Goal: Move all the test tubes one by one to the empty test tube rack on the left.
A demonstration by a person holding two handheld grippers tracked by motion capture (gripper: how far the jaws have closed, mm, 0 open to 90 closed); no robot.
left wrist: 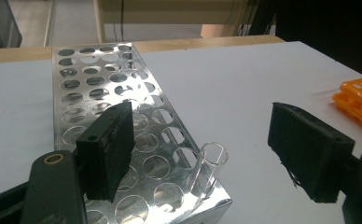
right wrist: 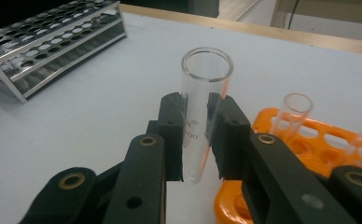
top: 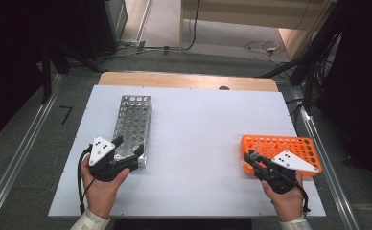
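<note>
My right gripper (right wrist: 197,135) clenched a glass tube (right wrist: 202,102) above the orange rack (right wrist: 328,140); my left gripper (left wrist: 202,154) gaped. Next, seemingly, carrying it to the metal rack (right wrist: 53,42).

From my end: metal rack (top: 133,125) at 9 o'clock is shiny perforated sheet, mirror-like, throwing reflections along its top in the left gripper view. Orange rack (top: 289,147) at 3 o'clock looks like moulded plastic, smooth, slight sheen. Tube (right wrist: 202,112) between my right gripper's (right wrist: 195,140) jaws is clear glass or plastic, can't tell which, glossy, faint print on it. Another clear tube (left wrist: 208,173) stands in the metal rack. Jaw pads on both grippers are matt black, rubbery; left gripper (left wrist: 202,144) pad edge looks frayed. Table top (top: 198,124) is matt white, smooth, with a wood edge at 12 o'clock.
</note>
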